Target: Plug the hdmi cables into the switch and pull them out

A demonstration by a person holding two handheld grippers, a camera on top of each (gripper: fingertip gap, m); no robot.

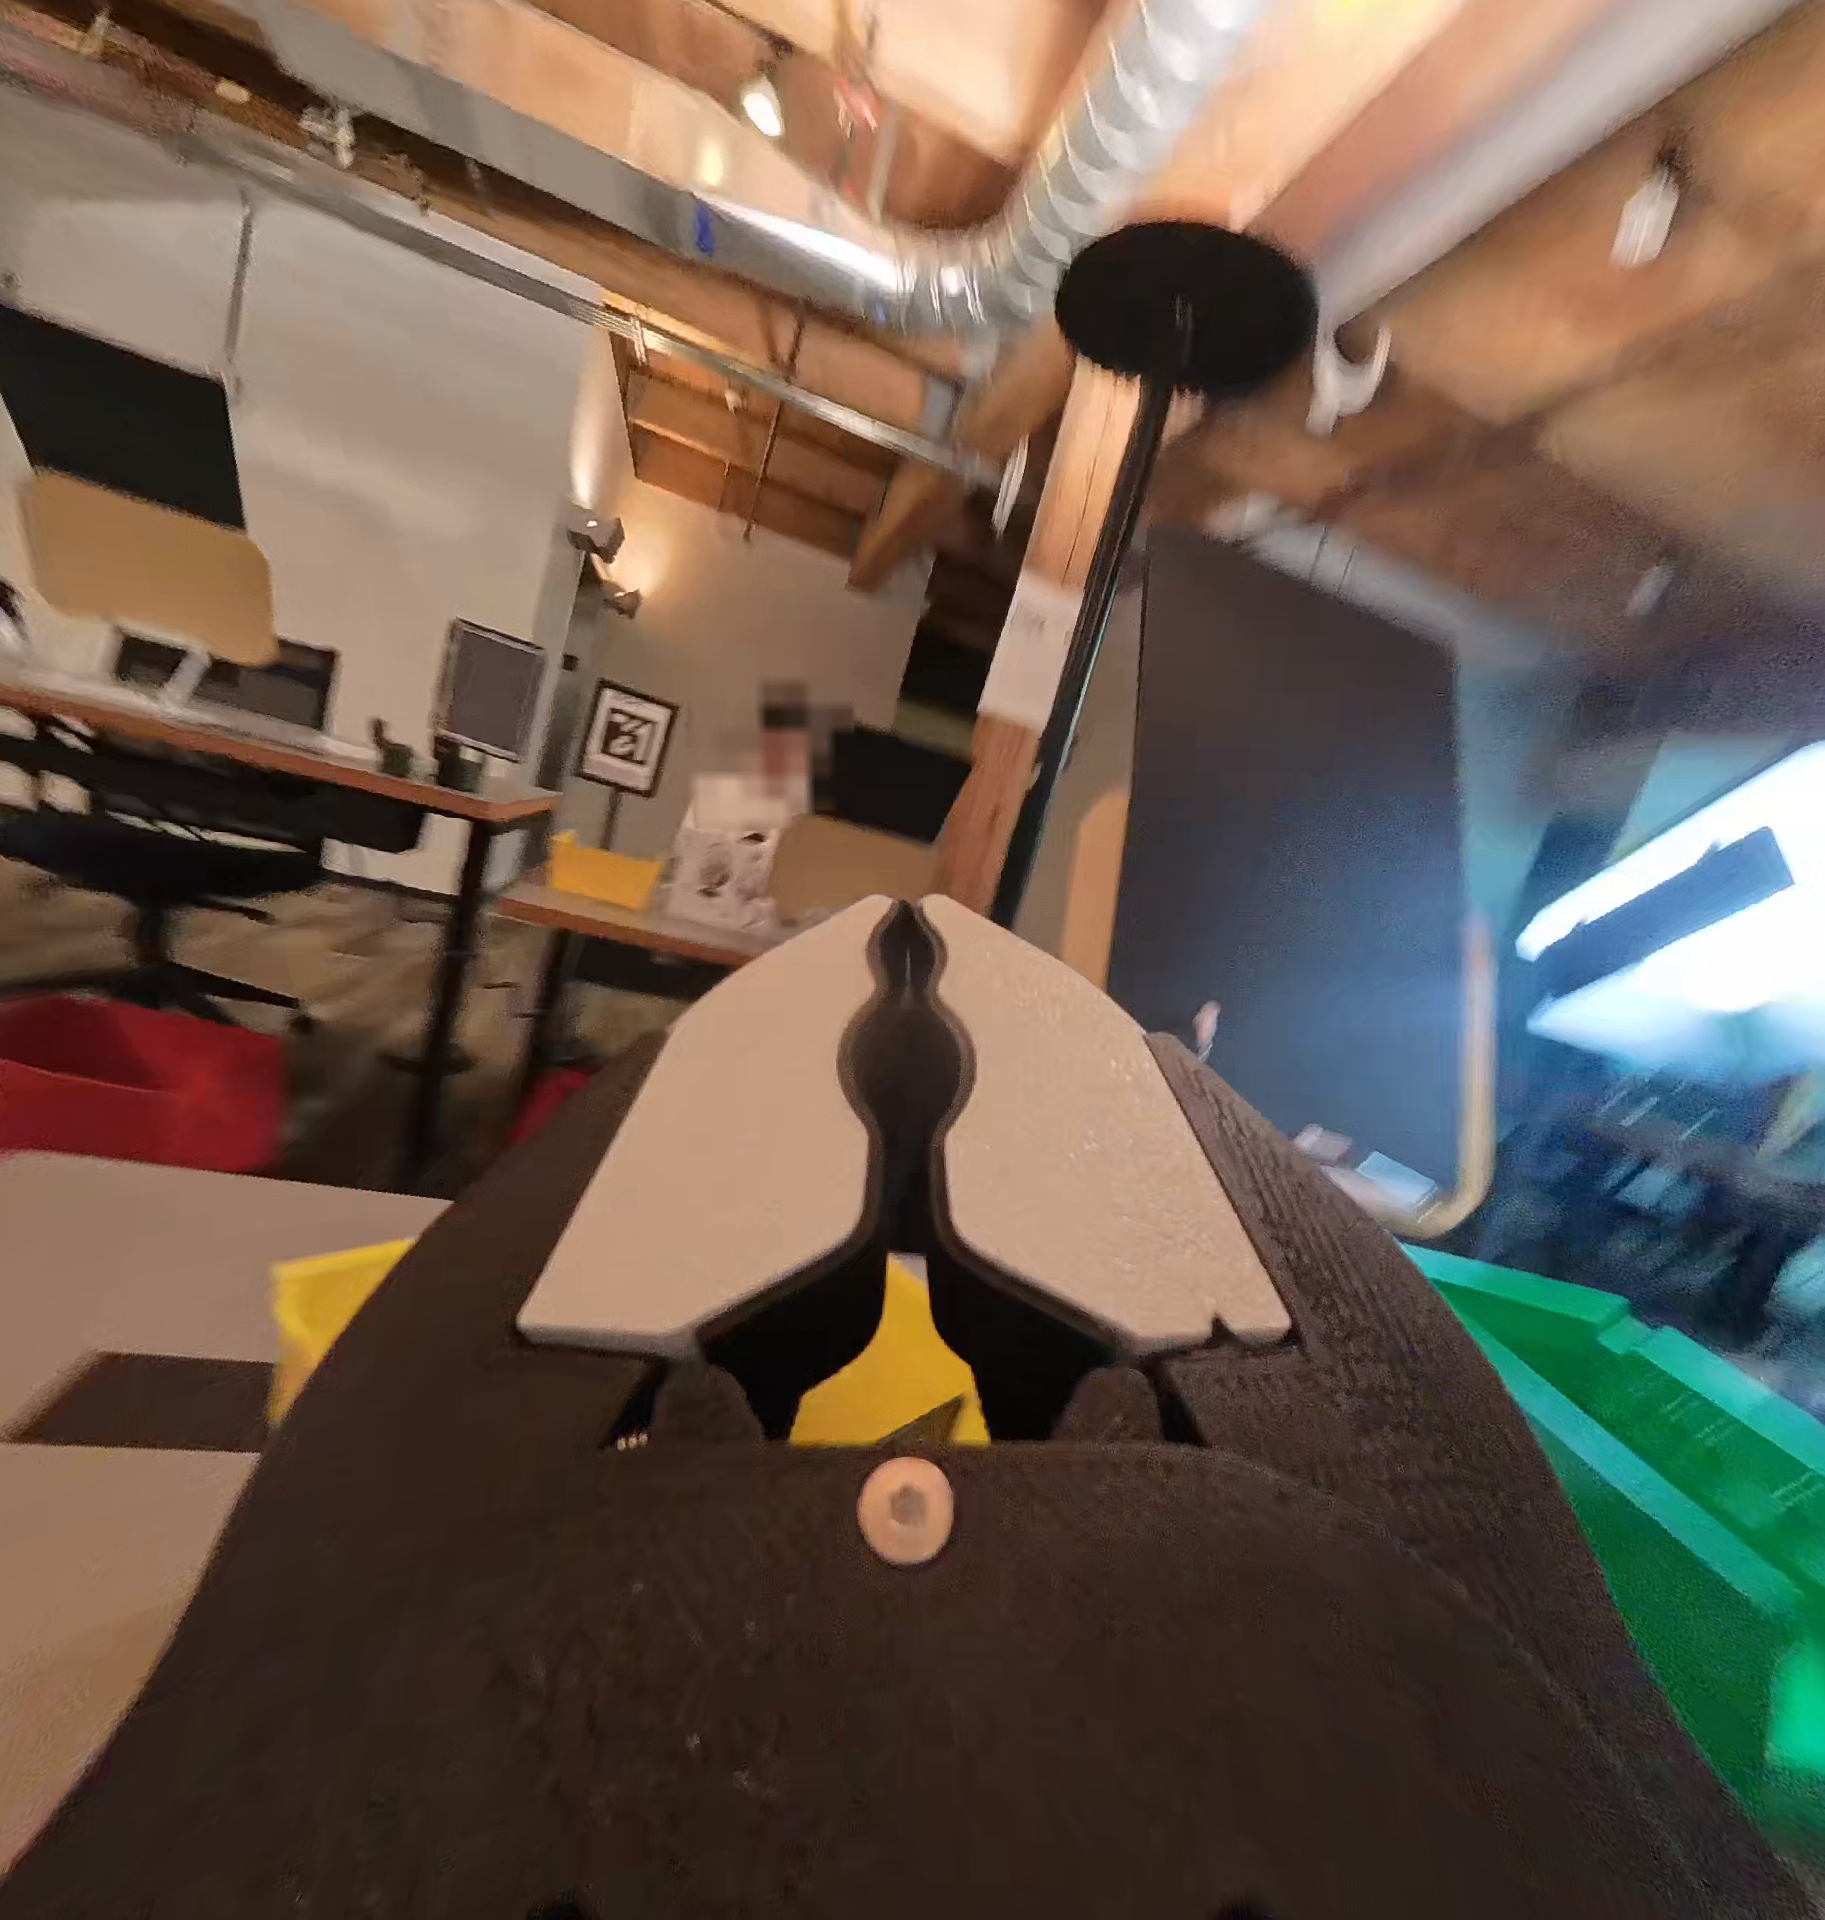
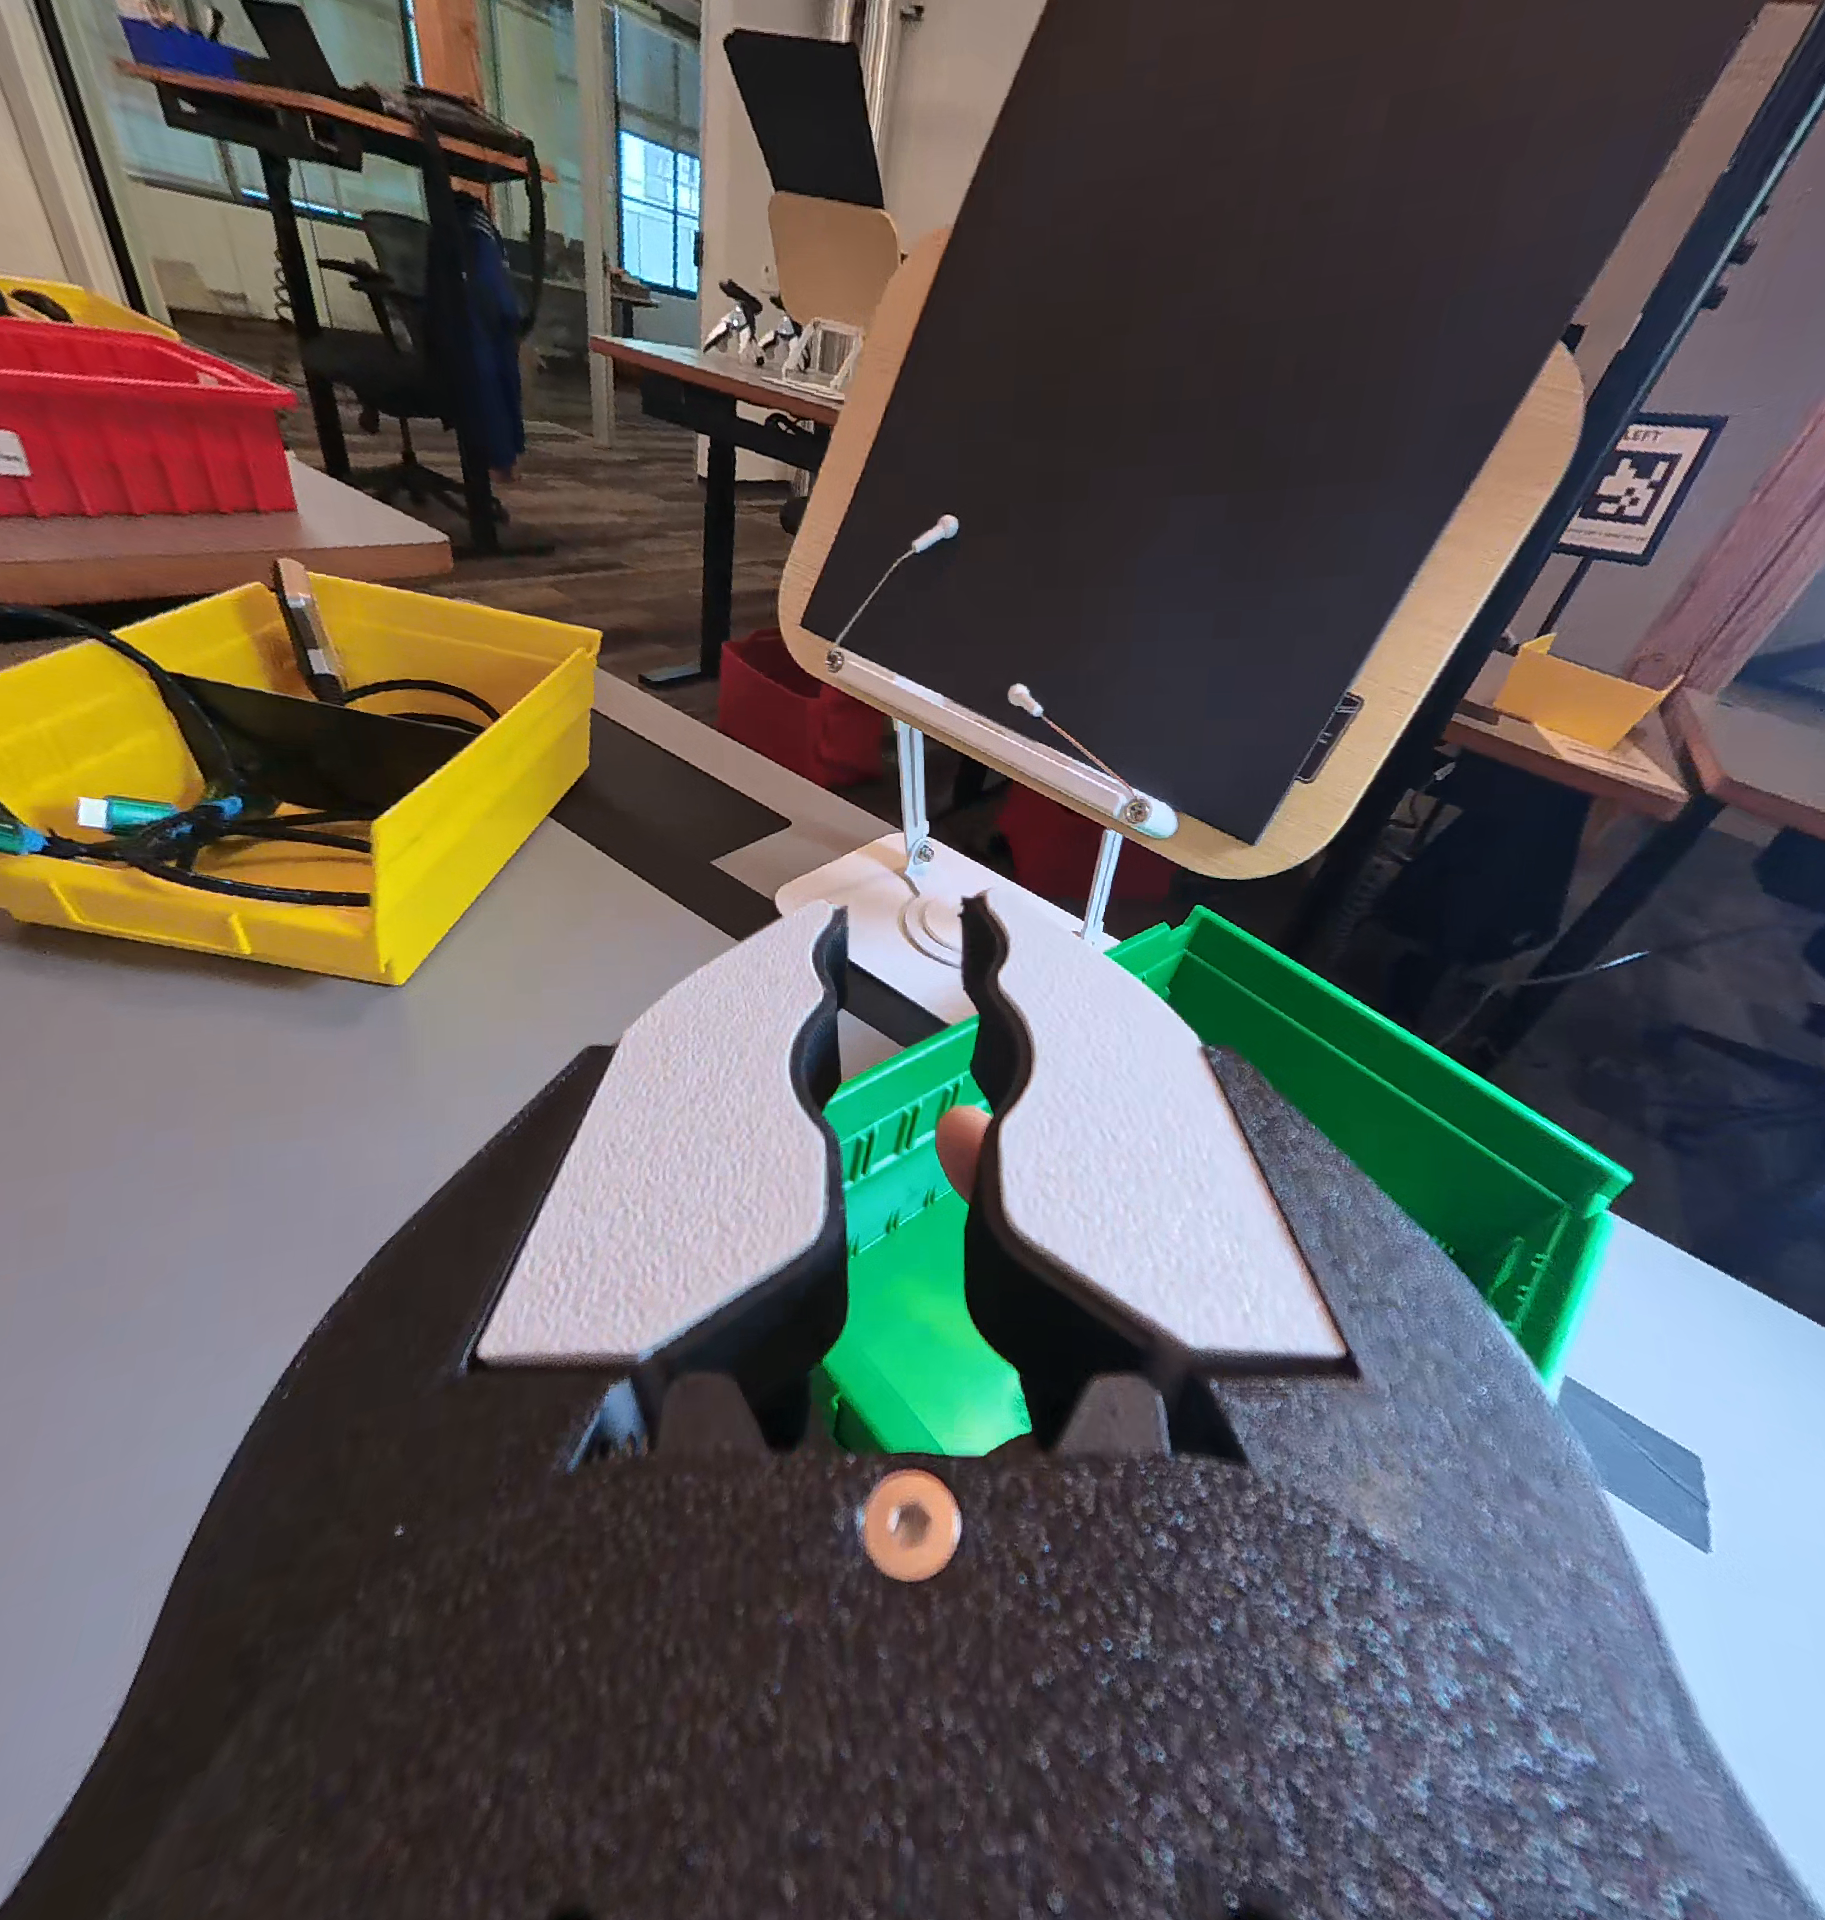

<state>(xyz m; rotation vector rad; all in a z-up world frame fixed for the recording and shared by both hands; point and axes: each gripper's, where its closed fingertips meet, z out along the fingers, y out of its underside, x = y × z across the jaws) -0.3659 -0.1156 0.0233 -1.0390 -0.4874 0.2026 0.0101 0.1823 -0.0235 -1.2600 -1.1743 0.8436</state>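
**Left tongs together and aimed high, right tongs apart over green bin**

While the left wrist view is tilted up and blurred, it shows the left gripper (image 1: 904, 914) with its tongs together, nothing between them. Ceiling beams, a silver duct (image 1: 1001, 239) and a black pole (image 1: 1084, 665) with a round top fill the upper frame. Low down, a slice of the yellow bin (image 1: 316, 1320) peeks out behind the gripper at left, the green bin (image 1: 1573, 1382) at right, both on the grey table (image 1: 108, 1299). Cables and switch are not visible in this view.

Right wrist view is sharp and level. Right gripper (image 2: 906, 914) has its tongs apart, empty, held above the near end of the green bin (image 2: 1407, 1091). Yellow bin (image 2: 472, 831) sits well apart at left on the table (image 2: 264, 1143); in it lie the HDMI cables (image 2: 149, 821), black with teal plug ends, tangled, plus a flat black box (image 2: 316, 753), probably the switch. A black board on a white stand (image 2: 1199, 416) stands just behind the green bin. A red bin (image 2: 108, 436) sits far left.
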